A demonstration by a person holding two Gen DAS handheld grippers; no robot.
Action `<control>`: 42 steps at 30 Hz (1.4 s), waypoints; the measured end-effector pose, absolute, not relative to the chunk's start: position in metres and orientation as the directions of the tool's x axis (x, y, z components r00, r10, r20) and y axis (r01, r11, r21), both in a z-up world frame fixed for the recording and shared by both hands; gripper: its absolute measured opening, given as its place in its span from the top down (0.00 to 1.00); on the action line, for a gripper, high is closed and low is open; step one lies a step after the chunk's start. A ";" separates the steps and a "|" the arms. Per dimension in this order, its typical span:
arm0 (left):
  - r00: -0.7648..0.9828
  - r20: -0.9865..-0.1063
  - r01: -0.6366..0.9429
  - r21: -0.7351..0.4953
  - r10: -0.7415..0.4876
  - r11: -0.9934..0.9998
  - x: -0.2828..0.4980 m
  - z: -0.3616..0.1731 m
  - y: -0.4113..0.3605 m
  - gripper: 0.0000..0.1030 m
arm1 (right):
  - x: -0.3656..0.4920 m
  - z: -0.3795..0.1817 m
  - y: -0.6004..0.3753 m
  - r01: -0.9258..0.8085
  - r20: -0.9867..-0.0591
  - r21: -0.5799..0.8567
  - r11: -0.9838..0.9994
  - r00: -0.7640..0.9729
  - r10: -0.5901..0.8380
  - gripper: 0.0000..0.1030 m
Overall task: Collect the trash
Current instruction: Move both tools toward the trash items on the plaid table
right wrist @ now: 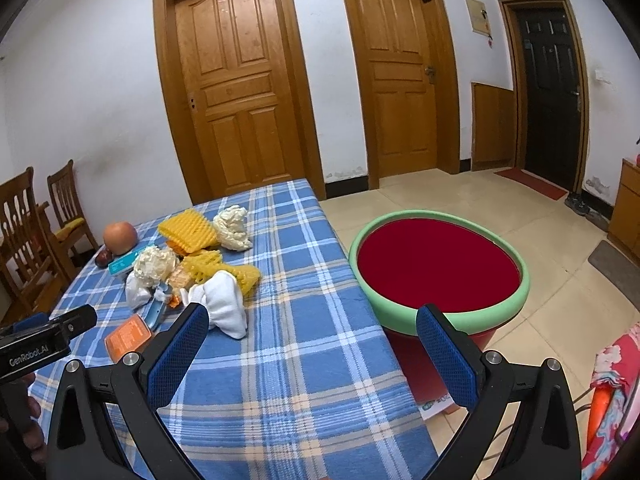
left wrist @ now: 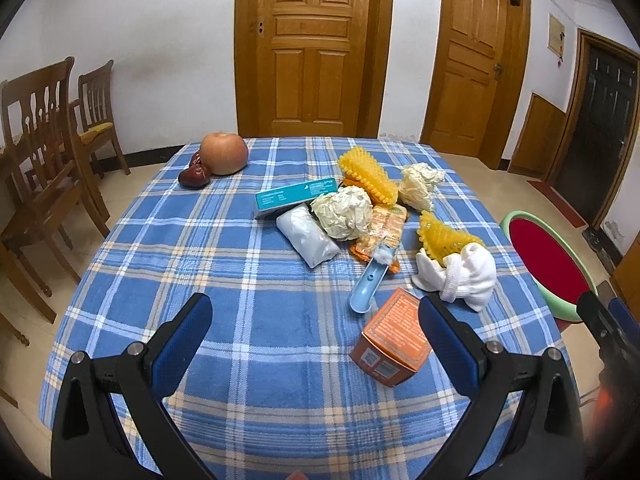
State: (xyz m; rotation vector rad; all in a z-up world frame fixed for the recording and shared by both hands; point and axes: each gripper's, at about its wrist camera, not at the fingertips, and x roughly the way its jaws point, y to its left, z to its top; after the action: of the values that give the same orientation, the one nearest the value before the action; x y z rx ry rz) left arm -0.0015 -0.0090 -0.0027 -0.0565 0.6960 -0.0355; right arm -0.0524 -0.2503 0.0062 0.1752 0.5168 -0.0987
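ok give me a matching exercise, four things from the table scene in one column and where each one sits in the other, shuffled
Things:
1. round orange-red apple
2. orange cardboard box
3. white knitted glove
4. green-rimmed red basin

Places:
A. off the table, beside its right edge
B. far left corner of the blue plaid tablecloth
C. nearest the open left claw
D. against a yellow foam net

Pairs: 1-B, 2-C, 3-D, 4-A

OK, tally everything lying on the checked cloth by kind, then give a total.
Yellow foam nets: 2
Crumpled paper balls: 2
Boxes: 2 (orange, teal)
White plastic bag: 1
White cloth: 1
Orange wrapper: 1
Blue scoop: 1
Apple: 1
Red dates: 2
Total: 13
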 end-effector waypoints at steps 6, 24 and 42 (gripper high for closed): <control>0.761 -0.646 0.019 -0.071 -0.060 0.997 -0.002 -0.003 -0.008 0.02 | -0.054 0.007 -0.252 0.143 -0.504 0.136 0.980 0.862 -0.056 0.00; 0.738 -0.670 0.061 -0.061 -0.086 0.996 -0.001 -0.009 -0.015 0.02 | -0.061 0.008 -0.258 0.158 -0.508 0.147 0.976 0.859 -0.063 0.00; 0.690 -0.713 0.130 -0.051 -0.127 0.990 0.013 -0.032 -0.032 0.02 | -0.052 -0.004 -0.264 0.169 -0.542 0.149 0.974 0.838 -0.062 0.00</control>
State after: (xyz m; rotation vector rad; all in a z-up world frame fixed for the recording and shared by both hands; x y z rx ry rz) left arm 0.0126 -0.0318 -0.0316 0.0038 0.7966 -0.1432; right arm -0.0525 -0.2637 -0.0037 0.1947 0.5649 -0.1227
